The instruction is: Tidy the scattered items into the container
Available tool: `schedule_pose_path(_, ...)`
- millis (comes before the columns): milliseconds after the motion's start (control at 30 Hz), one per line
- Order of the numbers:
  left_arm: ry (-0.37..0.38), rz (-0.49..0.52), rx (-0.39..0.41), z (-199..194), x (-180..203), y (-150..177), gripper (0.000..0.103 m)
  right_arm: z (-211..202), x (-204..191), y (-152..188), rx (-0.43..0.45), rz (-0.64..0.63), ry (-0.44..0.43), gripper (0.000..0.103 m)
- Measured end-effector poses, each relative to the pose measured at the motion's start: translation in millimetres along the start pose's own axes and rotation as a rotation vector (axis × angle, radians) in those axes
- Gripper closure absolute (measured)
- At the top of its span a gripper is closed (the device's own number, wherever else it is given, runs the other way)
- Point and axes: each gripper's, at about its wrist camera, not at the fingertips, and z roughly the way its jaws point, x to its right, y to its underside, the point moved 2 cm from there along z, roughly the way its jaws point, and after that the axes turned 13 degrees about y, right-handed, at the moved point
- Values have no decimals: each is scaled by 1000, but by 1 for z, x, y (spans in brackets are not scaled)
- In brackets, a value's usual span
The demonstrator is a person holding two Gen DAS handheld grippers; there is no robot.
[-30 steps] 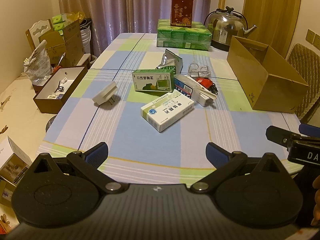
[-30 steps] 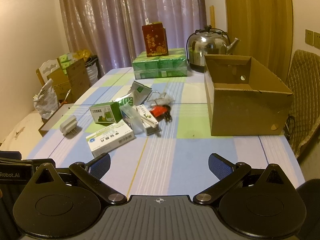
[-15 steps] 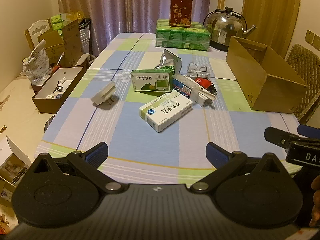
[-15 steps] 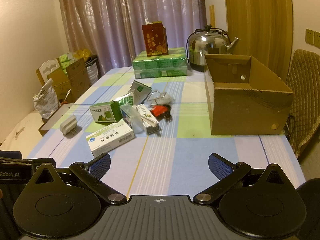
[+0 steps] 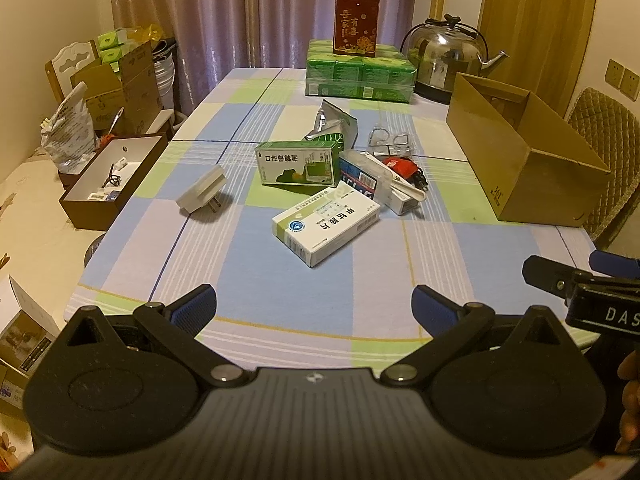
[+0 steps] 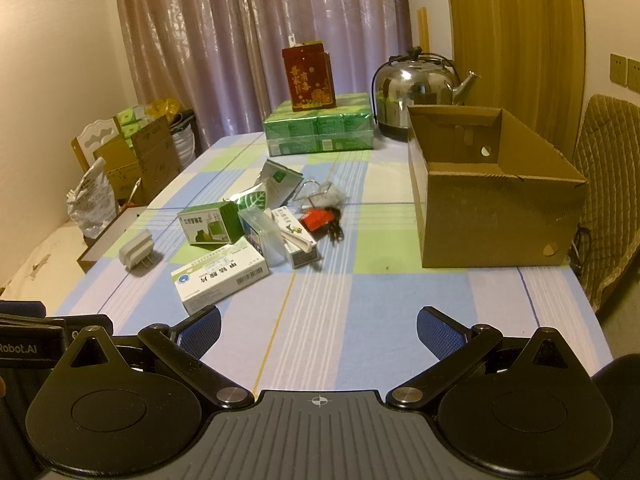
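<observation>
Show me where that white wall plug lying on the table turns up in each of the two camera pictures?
Left wrist view: the white plug lies left of centre, on the table, left of the green box.
Right wrist view: the plug lies far left, again left of the green box.
Shared landmark: the steel kettle at the far end of the table.

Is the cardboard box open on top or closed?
Open: the cardboard box has no lid, and its inner walls and hand hole show from above.
</observation>
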Motion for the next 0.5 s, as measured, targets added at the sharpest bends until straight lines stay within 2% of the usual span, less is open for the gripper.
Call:
schedule_pose_path(400, 10, 38, 13, 3, -2, -10, 1, 5, 5, -2, -11, 15, 1, 2)
schedule_pose_path(500, -10, 67, 21, 5, -4, -16, 1, 6, 6, -2, -9, 15, 3, 2)
